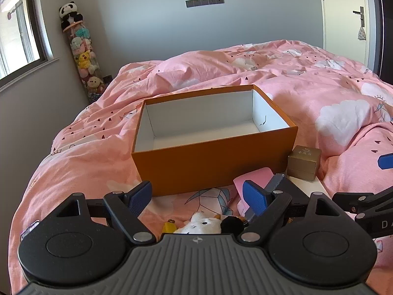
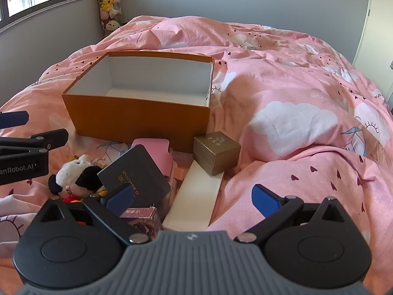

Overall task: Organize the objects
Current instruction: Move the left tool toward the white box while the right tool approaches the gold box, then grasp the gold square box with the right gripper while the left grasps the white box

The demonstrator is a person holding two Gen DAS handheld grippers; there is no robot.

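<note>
**Both grippers wide, nothing held**

Orange box (image 1: 211,162) on pink duvet (image 2: 282,78), lid off, white inside bare. Left gripper (image 1: 197,196) jaws spread, hovering over plush toy (image 1: 203,223) just in front of box. Right gripper (image 2: 194,196) also spread, gripping nothing, above long white box (image 2: 194,196). Gold cube box (image 2: 216,152) resting on white box's far end, beside orange box corner. Dark box (image 2: 135,174) tilted, prob. leaning on pink item (image 2: 152,147). Small printed carton (image 2: 145,217) partly hidden nr left finger.

Home bedroom, bed under pink cloud-print duvet (image 1: 307,93), tube of plush toys (image 1: 84,59), window (image 1: 17,32)
</note>
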